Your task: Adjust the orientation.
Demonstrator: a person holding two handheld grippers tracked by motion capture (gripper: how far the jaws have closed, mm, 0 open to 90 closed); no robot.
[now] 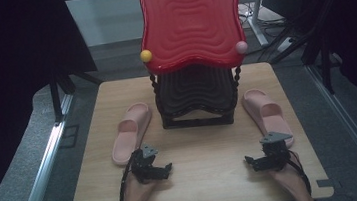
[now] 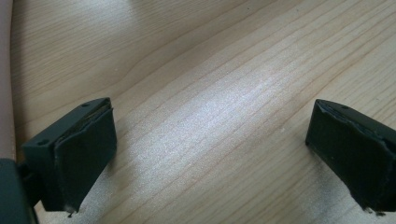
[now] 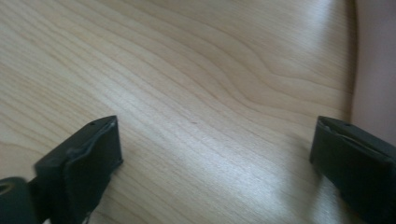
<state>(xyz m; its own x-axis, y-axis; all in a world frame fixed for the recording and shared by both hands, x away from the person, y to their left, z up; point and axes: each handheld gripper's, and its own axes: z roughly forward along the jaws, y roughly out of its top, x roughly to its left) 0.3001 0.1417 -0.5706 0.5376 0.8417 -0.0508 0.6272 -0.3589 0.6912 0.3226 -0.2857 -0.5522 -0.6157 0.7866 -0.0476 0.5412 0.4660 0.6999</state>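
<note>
Two pink slippers lie on the wooden table (image 1: 201, 148), one (image 1: 130, 132) to the left and one (image 1: 267, 116) to the right of a small rack with a red wavy top tray (image 1: 191, 23) and a black lower tier (image 1: 195, 96). My left gripper (image 1: 149, 165) rests near the left slipper's heel, jaws wide apart over bare wood (image 2: 210, 130); the slipper's pink edge (image 2: 5, 84) runs along that view's left border. My right gripper (image 1: 269, 155) sits by the right slipper's heel, open over wood (image 3: 210, 135), with pink slipper (image 3: 373, 65) at its right.
The rack stands at the table's far middle with a yellow knob (image 1: 146, 55) and a pink knob (image 1: 241, 47) on its posts. Metal rails (image 1: 43, 170) flank the table on the floor. Dark curtains and stands surround the area.
</note>
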